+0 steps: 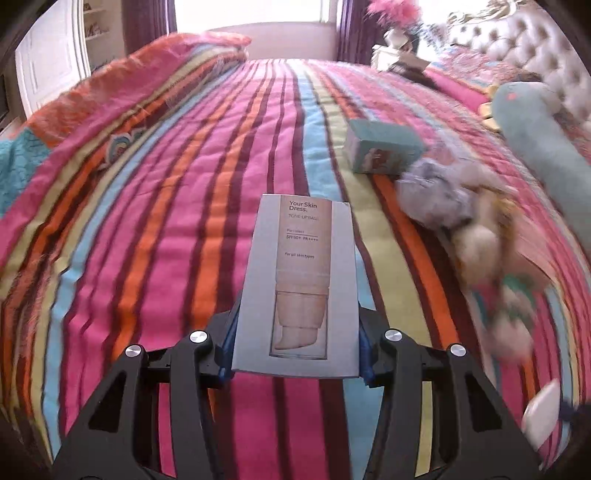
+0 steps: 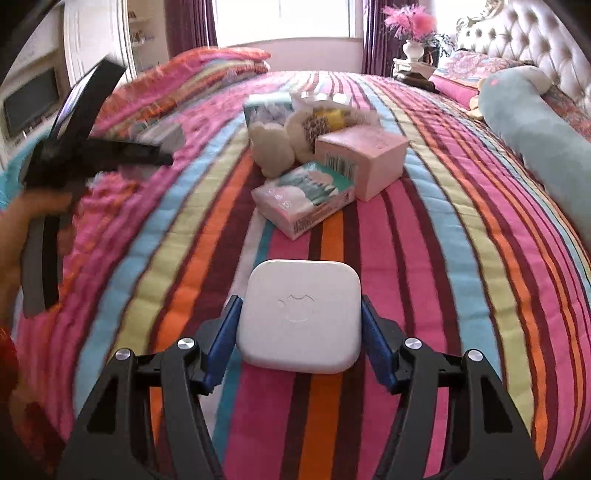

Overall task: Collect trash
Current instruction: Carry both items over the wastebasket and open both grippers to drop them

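My left gripper point(image 1: 295, 347) is shut on a grey "Your Skin Dress" carton point(image 1: 299, 280) and holds it above the striped bedspread point(image 1: 166, 221). My right gripper point(image 2: 299, 332) is shut on a white rounded square case point(image 2: 300, 315). Ahead of it lies a pile of trash: a tissue pack point(image 2: 304, 197), a pink box point(image 2: 364, 157), a teal box point(image 2: 267, 107) and crumpled wrappers point(image 2: 314, 125). In the left wrist view the teal box point(image 1: 382, 147) and blurred crumpled pieces point(image 1: 461, 218) lie to the right. The left gripper point(image 2: 92, 147) shows at the left of the right wrist view.
A long blue plush toy point(image 2: 535, 129) lies along the tufted headboard point(image 2: 535, 33) at right. A folded quilt point(image 2: 207, 70) sits at the far left of the bed. A nightstand with a flower vase point(image 2: 412, 48) stands behind the bed.
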A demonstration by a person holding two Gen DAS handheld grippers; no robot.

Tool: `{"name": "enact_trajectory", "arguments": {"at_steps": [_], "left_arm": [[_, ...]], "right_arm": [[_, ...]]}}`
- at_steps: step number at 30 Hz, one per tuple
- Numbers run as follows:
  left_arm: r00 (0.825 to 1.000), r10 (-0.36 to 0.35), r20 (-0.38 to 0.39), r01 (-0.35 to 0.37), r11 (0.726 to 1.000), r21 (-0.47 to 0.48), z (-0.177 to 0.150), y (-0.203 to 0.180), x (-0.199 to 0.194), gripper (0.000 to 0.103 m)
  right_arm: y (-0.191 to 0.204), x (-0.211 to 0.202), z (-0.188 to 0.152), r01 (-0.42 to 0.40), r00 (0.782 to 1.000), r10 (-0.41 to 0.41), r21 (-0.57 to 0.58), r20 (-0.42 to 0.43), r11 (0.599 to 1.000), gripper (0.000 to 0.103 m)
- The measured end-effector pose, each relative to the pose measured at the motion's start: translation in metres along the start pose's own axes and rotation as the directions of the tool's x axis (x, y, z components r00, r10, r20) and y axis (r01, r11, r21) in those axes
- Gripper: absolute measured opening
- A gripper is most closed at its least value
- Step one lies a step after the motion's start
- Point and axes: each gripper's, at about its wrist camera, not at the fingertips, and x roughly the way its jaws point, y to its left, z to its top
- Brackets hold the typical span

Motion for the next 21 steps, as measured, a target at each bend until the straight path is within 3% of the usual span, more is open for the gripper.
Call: {"name": "enact_trajectory", "arguments": {"at_steps": [4,7,10,15,19,21], "left_arm": [[0.995,-0.076,0.06,0.073,0.996,0.045,-0.052,0.0,-0.066,0.048],[0.987,-0.127,0.094,0.116,0.986,0.117,-0.11,-0.008,-0.122,0.049],[0.979,-0.187,0.076,0.173,0.972,0.159,-0.181,-0.017,-0.168,0.049],[0.975,-0.221,-0.024,0.22,0.951,0.217,-0.3,-0.042,-0.211,0.049],[0.961,-0.204,-0.185,0.24,0.951,0.197,-0.385,-0.061,-0.19,0.049],[0.948,-0.185,-0.257,0.233,0.957,0.173,-0.41,-0.066,-0.172,0.049]], "right_arm": [[-0.004,-0.05,-0.022,-0.088,0.995,0.087,0.018,0.048,0.996,0.059],[-0.001,-0.093,-0.06,-0.14,0.988,0.14,-0.007,0.061,0.99,0.059],[0.005,-0.126,-0.104,-0.215,0.976,0.215,-0.009,0.042,0.977,0.059],[0.018,-0.141,-0.179,-0.262,0.962,0.263,0.022,-0.07,0.965,0.059],[0.022,-0.103,-0.243,-0.24,0.93,0.264,0.121,-0.254,0.963,0.059],[0.025,-0.091,-0.261,-0.213,0.922,0.241,0.123,-0.304,0.969,0.059]]}}
